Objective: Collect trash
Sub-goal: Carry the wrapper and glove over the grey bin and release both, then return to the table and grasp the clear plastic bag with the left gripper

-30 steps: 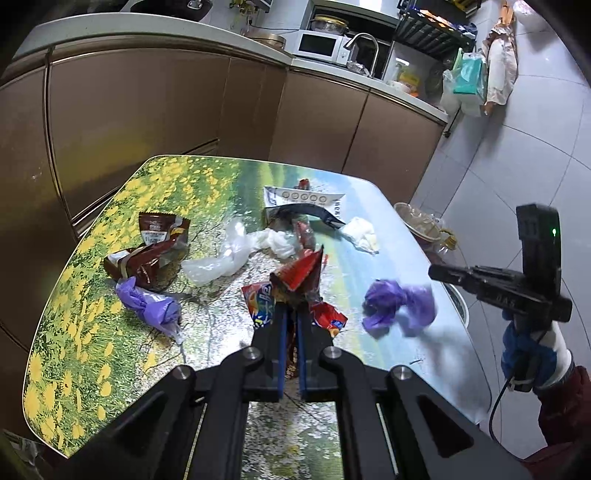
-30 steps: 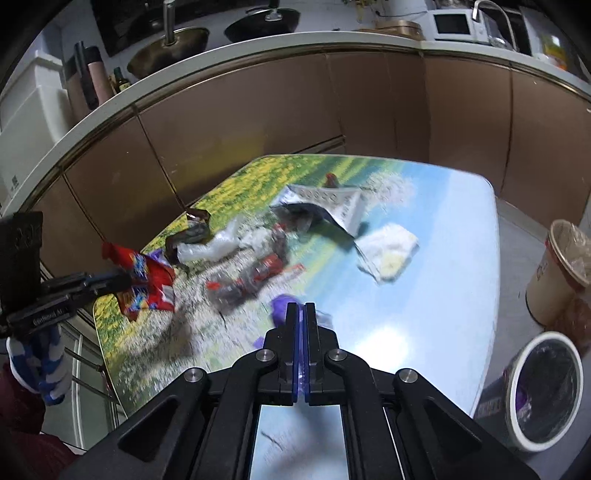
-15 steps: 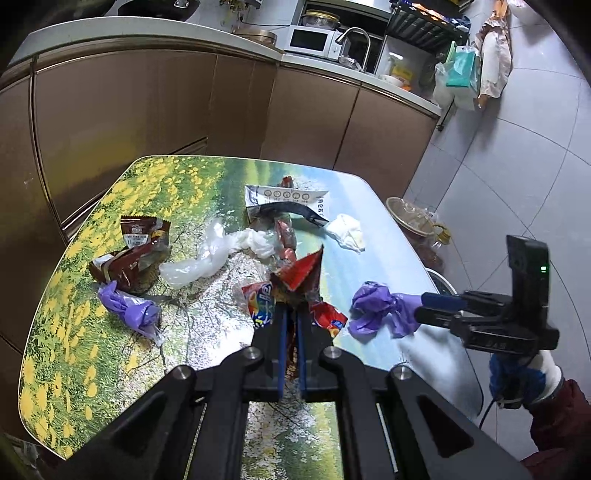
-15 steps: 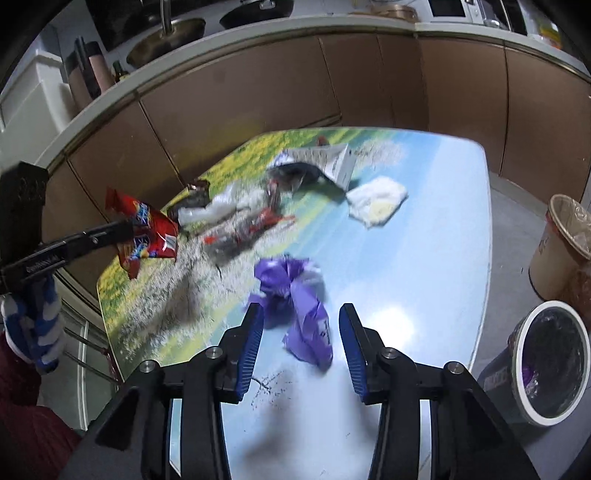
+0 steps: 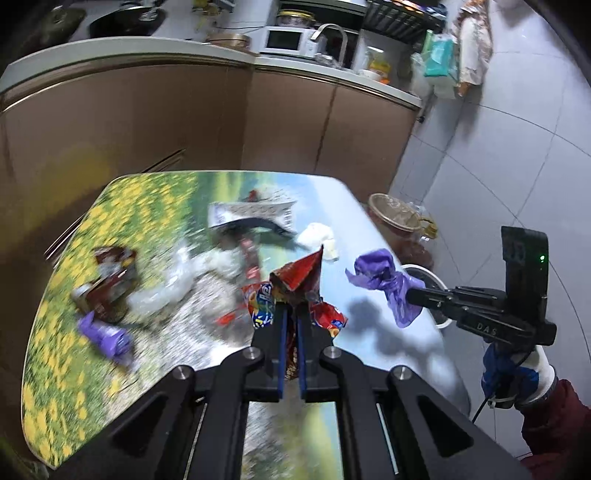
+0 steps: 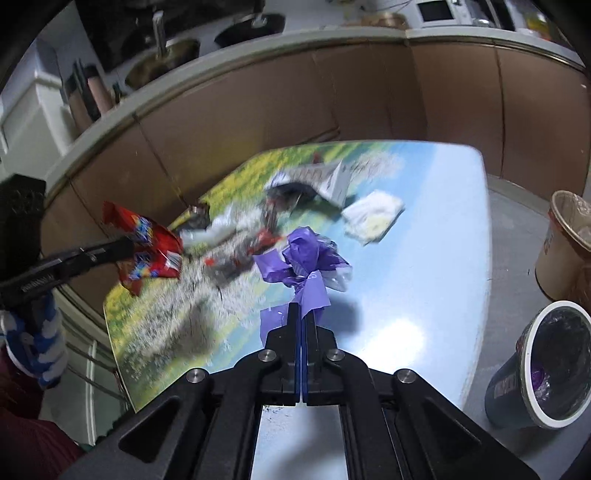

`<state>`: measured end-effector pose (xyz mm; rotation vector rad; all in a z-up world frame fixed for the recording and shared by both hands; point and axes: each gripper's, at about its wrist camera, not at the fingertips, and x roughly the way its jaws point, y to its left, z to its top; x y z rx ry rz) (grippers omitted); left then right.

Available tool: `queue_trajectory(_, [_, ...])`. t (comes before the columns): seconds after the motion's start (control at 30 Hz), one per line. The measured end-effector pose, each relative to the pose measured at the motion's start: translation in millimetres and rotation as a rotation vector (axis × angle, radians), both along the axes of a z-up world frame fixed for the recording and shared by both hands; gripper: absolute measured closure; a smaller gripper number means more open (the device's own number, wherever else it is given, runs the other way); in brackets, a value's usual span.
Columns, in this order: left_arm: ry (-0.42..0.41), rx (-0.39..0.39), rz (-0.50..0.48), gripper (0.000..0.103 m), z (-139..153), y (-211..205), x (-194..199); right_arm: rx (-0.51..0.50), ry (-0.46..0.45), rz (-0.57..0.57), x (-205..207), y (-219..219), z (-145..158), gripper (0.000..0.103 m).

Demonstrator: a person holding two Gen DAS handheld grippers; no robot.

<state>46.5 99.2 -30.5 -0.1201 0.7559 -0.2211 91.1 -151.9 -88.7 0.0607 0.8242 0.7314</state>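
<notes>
The left hand-held gripper [image 5: 291, 314] pinches a crumpled red snack wrapper [image 5: 295, 282] above the flower-printed counter [image 5: 147, 195]; the right hand-held gripper [image 5: 410, 293] clamps a crumpled purple plastic glove [image 5: 384, 275].

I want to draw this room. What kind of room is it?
Most likely a home kitchen: a microwave beside a sink tap on the counter, with brown cabinets below.

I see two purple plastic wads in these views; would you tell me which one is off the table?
The purple wad pinched in the right gripper is lifted off the table. The other purple wad lies untouched by the table's left edge.
</notes>
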Motion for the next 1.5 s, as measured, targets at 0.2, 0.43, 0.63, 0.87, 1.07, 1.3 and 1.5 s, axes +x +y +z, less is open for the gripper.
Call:
queue_trajectory(0.2, [0.000, 0.007, -0.147, 0.099, 4, -65, 42, 0.020, -0.059, -0.131, 2, -58, 18, 0.103])
queue_trajectory(0.43, [0.029, -0.019, -0.353, 0.099, -7, -179, 115, -0.017, -0.054, -0.392, 16, -159, 7, 0.103])
queue_trajectory(0.63, [0.074, -0.016, -0.470, 0.099, -25, -281, 171, -0.064, -0.001, -0.572, 39, -229, -20, 0.103])
queue_trajectory(0.87, [0.141, 0.002, -0.540, 0.096, -59, -380, 223, -0.081, 0.070, -0.700, 80, -287, -59, 0.100])
queue_trajectory(1.07, [0.232, -0.021, -0.559, 0.092, -93, -419, 257, -0.142, 0.128, -0.778, 99, -315, -90, 0.070])
queue_trajectory(1.3, [0.242, -0.044, -0.539, 0.056, -100, -419, 261, -0.180, 0.139, -0.808, 85, -318, -99, 0.043])
queue_trajectory(1.5, [0.241, -0.062, -0.542, 0.055, -89, -411, 258, -0.187, 0.120, -0.810, 72, -311, -90, 0.031])
